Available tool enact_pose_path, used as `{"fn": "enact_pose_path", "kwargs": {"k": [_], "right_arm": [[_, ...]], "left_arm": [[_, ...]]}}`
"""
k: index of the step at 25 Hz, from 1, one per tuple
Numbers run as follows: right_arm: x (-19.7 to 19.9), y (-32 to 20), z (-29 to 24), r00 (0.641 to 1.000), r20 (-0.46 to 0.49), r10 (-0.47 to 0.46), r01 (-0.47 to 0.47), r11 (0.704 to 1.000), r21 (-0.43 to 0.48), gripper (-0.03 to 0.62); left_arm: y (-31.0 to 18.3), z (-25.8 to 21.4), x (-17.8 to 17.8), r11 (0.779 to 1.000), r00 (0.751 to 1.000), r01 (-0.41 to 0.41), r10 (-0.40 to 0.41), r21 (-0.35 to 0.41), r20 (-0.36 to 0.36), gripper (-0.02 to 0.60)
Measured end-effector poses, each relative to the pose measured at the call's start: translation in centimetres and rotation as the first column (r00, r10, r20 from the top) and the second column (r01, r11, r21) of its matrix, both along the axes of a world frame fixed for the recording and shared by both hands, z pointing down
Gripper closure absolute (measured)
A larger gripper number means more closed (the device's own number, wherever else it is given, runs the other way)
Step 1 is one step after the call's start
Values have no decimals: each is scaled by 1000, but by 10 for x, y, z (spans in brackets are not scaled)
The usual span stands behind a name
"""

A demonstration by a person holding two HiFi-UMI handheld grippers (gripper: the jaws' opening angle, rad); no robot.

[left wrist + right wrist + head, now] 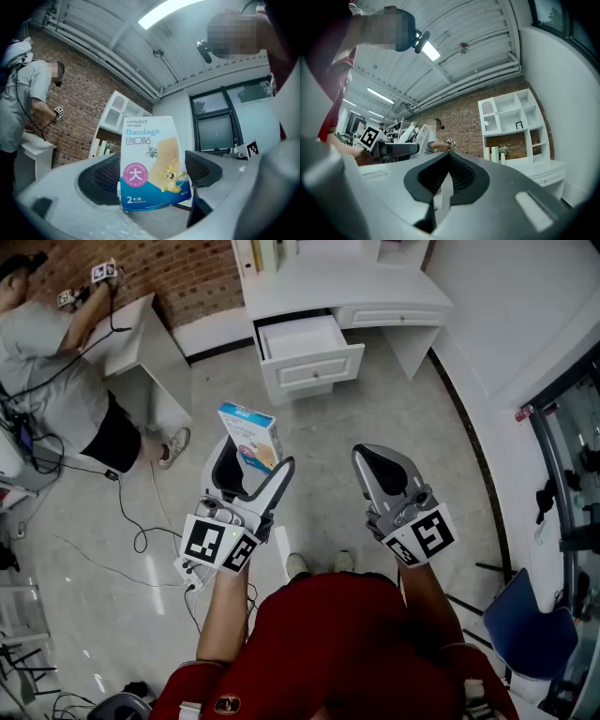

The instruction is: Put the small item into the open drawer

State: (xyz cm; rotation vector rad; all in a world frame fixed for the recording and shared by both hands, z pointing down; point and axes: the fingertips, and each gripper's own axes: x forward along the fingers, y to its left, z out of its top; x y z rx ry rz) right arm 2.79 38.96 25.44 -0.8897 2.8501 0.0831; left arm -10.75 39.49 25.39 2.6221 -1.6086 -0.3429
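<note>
A blue-and-white bandage box (249, 435) stands upright between the jaws of my left gripper (255, 461), held in the air above the floor. In the left gripper view the box (150, 159) fills the gap, with a ribbed pad against each side edge, so the left gripper (152, 174) is shut on it. My right gripper (371, 461) hangs beside it, shut and empty; its pads (459, 174) meet in the right gripper view. The open drawer (305, 338) juts from the white desk (375, 285) ahead, a good way beyond both grippers.
Another person (56, 371) works at a small white desk (141, 343) at the far left. Cables (141, 521) trail over the floor on the left. A blue chair (525, 629) stands at the lower right, and a glass door (572, 446) lines the right wall.
</note>
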Motion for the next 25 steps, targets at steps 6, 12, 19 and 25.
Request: {"fn": "enact_pose_path", "kwargs": {"k": [6,12,19,25], "right_arm": [[1,0,6,1000,22,-4,4,1000,-4,583],[-1,-10,14,999,32,16,-16,1000,0,582],[-41,-26,26,998,-7,58,-58,998,-34,582],[-55,-70,28,997,-3,74,-75,996,-47,582]], "left_arm": [[0,5,-1,1000,1000,-1,1,8,1,153],[-5,8,-11,1000,1000,-3,2,27,3,153],[-23,20,-66,1000,1000,-5,5,0,-30,153],[-62,23,-89,1000,1000,-2,2,-20,-24,153]]}}
